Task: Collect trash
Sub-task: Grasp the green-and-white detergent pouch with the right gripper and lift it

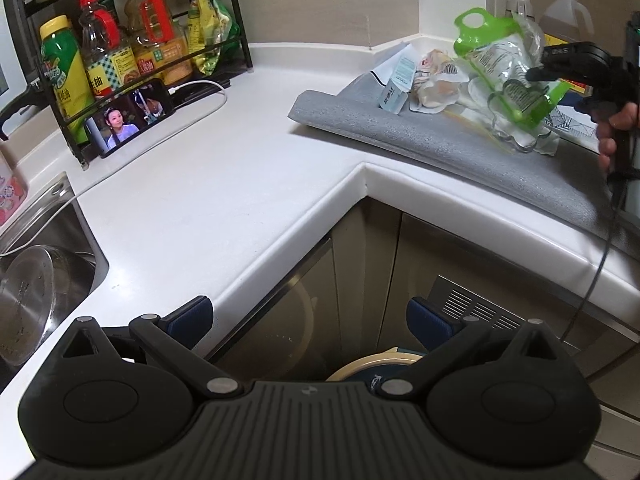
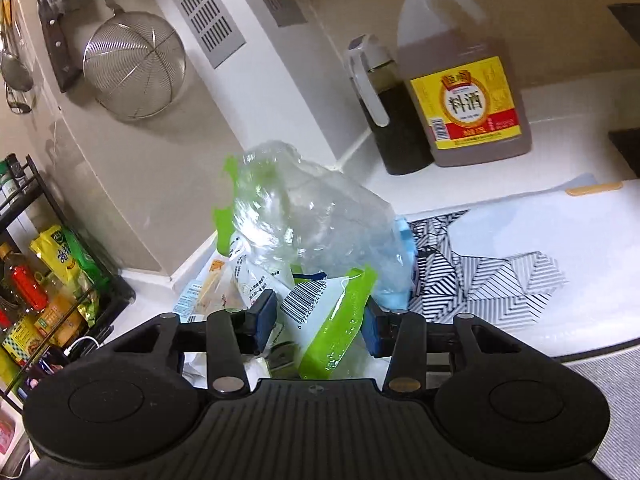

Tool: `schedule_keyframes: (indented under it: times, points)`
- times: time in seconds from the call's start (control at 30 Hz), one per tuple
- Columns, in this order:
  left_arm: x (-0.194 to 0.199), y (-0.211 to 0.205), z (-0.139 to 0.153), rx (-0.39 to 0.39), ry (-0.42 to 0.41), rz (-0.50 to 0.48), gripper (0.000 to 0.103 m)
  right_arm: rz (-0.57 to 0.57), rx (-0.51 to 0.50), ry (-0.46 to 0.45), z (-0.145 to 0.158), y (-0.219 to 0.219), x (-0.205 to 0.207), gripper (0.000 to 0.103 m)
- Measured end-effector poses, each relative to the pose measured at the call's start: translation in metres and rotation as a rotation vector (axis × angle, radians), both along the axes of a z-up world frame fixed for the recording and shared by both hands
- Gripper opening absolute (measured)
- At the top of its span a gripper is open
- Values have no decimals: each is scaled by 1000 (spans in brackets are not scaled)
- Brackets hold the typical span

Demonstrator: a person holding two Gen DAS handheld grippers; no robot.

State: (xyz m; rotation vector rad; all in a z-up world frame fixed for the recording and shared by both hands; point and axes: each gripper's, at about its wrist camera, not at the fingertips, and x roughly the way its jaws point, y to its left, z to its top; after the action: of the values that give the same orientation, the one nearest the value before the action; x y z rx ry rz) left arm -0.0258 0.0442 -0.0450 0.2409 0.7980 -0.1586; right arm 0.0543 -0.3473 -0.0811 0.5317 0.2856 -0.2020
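Note:
A clear plastic bag with green edges (image 1: 505,68) hangs lifted above the grey mat (image 1: 440,140), held by my right gripper (image 1: 538,76) at the right edge. In the right wrist view the same bag (image 2: 316,232) fills the middle, and my right gripper (image 2: 320,316) is shut on its green and barcode end. More trash lies on the mat: a small blue-white carton (image 1: 396,88) and a crumpled wrapper (image 1: 434,84). My left gripper (image 1: 310,318) is open and empty, hovering in front of the counter corner above a bin rim (image 1: 372,362).
A rack of bottles (image 1: 120,56) and a phone (image 1: 132,120) stand at the back left, a sink with a steel pot (image 1: 36,292) at left. A cooking wine jug (image 2: 460,80) and oil bottle (image 2: 384,112) stand behind a striped cloth (image 2: 480,272).

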Motion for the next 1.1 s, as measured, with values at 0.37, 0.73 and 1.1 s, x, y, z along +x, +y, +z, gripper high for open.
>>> schedule_keyframes:
  times: [0.37,0.73,1.1]
  points:
    - [-6,-20,-1,20,-23,-59,103,-88,-42,-29,-5,-15,-101,28]
    - [-9,-54,7,18,-63,-145,103,-232,-96,33,-29,-17,-203,32]
    - [-8,-79,11,39,-83,-192,103,-254,-318,16,-15,-2,-205,102]
